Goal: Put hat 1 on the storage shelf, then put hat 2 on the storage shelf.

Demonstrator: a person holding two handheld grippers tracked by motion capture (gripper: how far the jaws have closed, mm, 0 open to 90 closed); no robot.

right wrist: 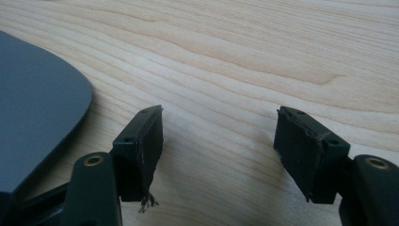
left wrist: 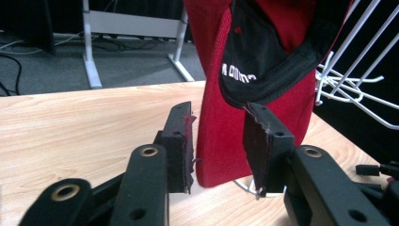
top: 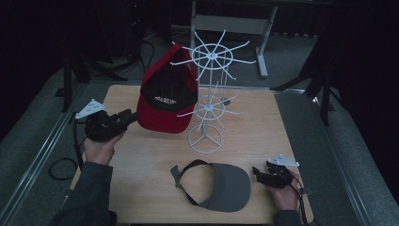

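A red cap (top: pixel 164 96) hangs by its back from an upper arm of the white wire rack (top: pixel 210 94) on the bench (top: pixel 150 160), its brim drooping between the spread fingers (left wrist: pixel 179 141) of the left gripper (top: pixel 123 117), which do not pinch it. The hold looks slight, so a nudge from those fingers could swing the cap off its prong or tip the light rack. The right gripper (top: pixel 258 173) rests open beside a grey visor (top: pixel 226 186).
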